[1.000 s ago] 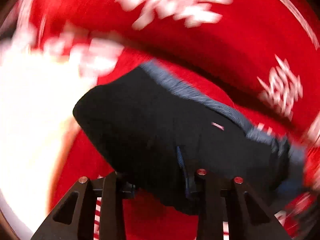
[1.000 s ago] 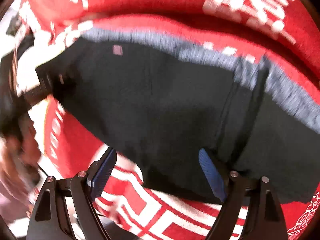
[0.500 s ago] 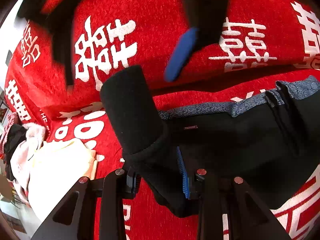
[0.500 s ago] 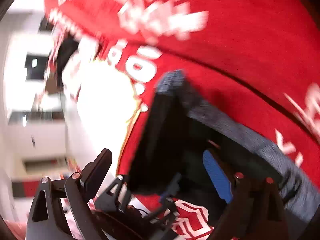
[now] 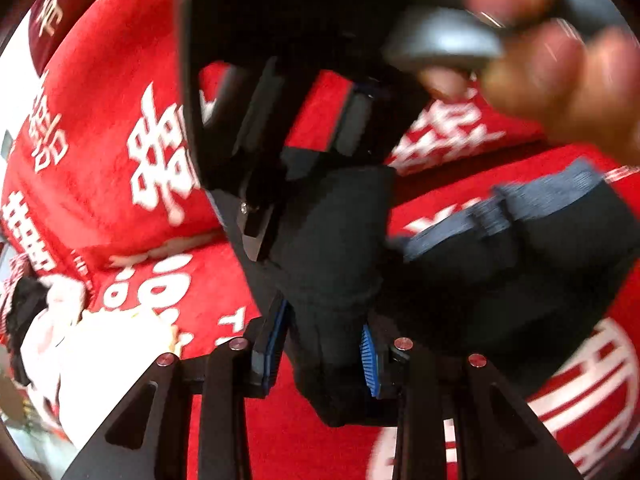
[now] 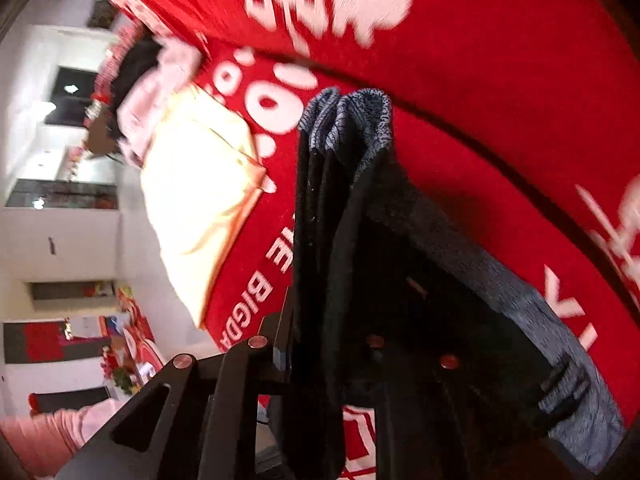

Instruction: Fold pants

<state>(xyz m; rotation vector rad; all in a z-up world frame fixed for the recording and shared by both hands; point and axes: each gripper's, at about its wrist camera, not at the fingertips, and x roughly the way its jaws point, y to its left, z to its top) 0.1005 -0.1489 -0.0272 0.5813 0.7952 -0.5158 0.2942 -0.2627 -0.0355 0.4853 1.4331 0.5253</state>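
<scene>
change: a second ago the right tool stood wide over the flat-lying pants; now its jaws are closing with a thick stack of folded layers between them, and the pants are raised off the red cover.
meaning: both ends of the fold appear to be gathered, so the garment is judged ready to be carried over or doubled once more; folding is taken as partly done.
left tool (image 5: 320, 354): pressed together on a bunched fold of the dark pants (image 5: 332, 248), blue pads seen against the cloth on both sides.
right tool (image 6: 328, 360): jaws closing on the pants (image 6: 344, 240); one finger is seen at the left of the cloth, the other is hidden behind it.
right tool from the left view: seen just above the held fold, a hand (image 5: 560, 72) blurred on its handle.
pants position: held up between the two tools, grey waistband (image 6: 352, 120) uppermost in the right view, the rest draped towards the red cover (image 6: 480, 100).
nearby: a pale yellow garment (image 6: 200, 200) is lying on the cover, well apart.
risk: layers could be slipped out if the pinch is shallow.
</scene>
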